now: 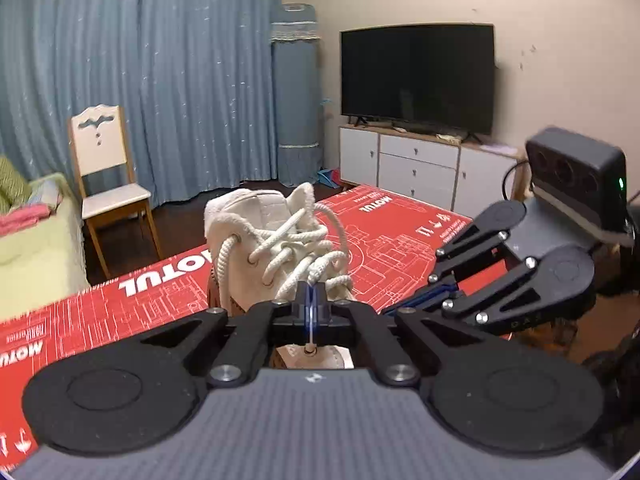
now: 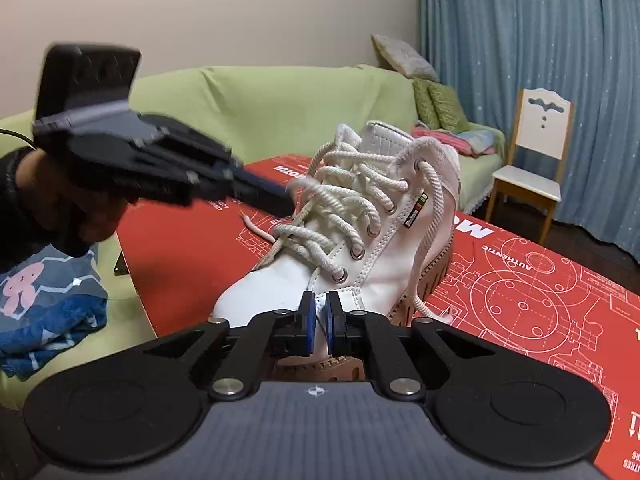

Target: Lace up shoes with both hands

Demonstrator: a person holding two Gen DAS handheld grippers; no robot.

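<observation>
A white high-top boot (image 2: 384, 240) with a tan sole stands on a red printed cardboard sheet (image 2: 540, 280); it also shows in the left wrist view (image 1: 256, 240). Thick cream laces (image 2: 340, 200) criss-cross its eyelets, loose. My left gripper (image 1: 311, 300) is shut on a lace strand over the boot's front; it shows from the side in the right wrist view (image 2: 276, 196), its tip in the laces. My right gripper (image 2: 319, 320) hangs just above the boot's toe, jaws a narrow gap apart with nothing clearly between them. It appears in the left wrist view (image 1: 404, 304).
A green sofa (image 2: 260, 100) with cushions lies behind the boot. A white wooden chair (image 1: 108, 172) stands by blue curtains. A TV (image 1: 416, 80) sits on a white cabinet (image 1: 420, 160). One free lace end (image 2: 256, 228) lies on the cardboard.
</observation>
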